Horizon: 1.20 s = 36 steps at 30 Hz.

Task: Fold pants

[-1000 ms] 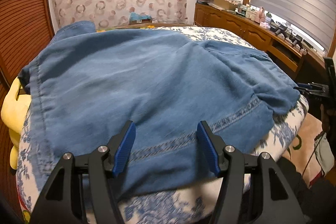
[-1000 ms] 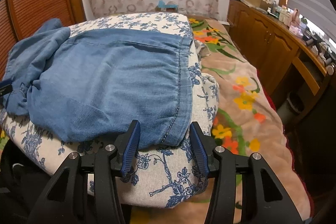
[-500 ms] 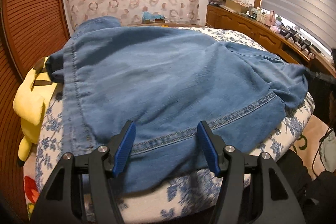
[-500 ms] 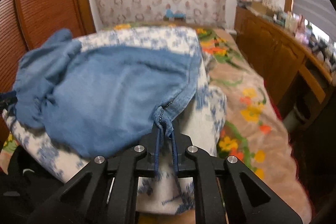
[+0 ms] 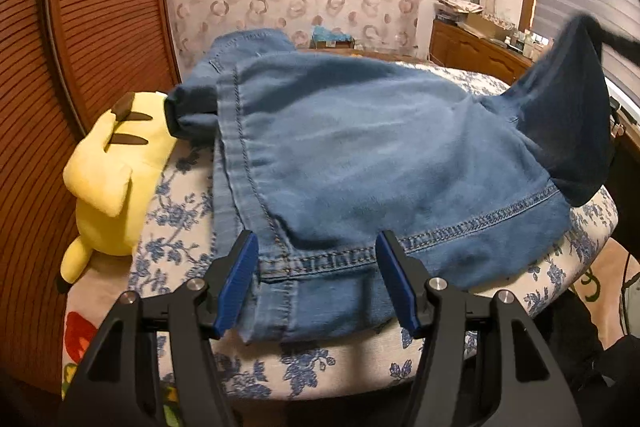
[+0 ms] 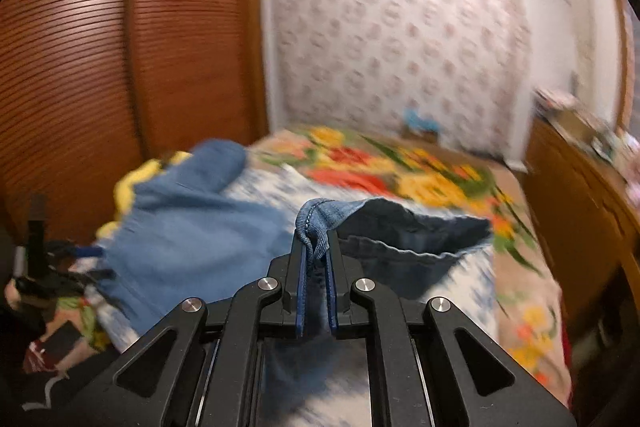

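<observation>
so the right gripper (image 6: 316, 247) has its jaws pinched tight on a hem corner of the denim pants (image 5: 360, 155), raised off the bed (image 5: 180, 211) to start a fold, while the left gripper (image 5: 316, 279) sits spread around the near hem, gripping nothing.

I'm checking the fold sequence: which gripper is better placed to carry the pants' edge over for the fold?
Right. The right gripper is clamped on the hem of the pants, that corner lifted off the bed. The left gripper is open around the near hem.
</observation>
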Each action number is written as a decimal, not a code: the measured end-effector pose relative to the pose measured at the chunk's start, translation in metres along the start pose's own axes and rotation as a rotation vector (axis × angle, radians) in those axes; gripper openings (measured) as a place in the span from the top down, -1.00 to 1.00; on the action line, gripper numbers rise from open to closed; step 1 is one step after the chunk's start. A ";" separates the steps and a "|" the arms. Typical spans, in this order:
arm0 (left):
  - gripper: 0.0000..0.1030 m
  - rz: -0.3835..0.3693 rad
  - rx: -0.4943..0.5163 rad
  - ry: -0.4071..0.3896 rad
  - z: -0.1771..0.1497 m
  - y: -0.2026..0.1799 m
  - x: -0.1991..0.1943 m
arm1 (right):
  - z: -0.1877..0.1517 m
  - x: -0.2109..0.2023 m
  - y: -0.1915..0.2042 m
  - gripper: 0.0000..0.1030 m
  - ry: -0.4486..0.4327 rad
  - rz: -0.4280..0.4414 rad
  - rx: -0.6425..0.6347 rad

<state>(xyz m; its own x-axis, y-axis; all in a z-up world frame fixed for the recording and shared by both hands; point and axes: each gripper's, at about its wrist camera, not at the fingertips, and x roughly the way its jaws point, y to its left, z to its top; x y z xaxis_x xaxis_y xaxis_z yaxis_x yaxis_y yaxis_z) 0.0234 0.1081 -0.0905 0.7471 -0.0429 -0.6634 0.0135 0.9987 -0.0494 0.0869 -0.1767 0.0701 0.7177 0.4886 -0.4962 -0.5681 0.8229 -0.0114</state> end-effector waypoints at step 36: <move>-0.18 -0.192 0.083 -0.113 0.059 -0.053 -0.017 | -0.010 0.152 0.036 0.12 0.234 0.084 0.000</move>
<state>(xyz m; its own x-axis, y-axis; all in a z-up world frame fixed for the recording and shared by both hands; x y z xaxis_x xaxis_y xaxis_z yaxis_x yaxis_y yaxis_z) 0.0494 0.0577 -0.0326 0.7948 -0.2337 -0.5601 0.2138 0.9715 -0.1019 0.1717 -0.0756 -0.0143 0.5552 0.4751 -0.6827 -0.6222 0.7819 0.0381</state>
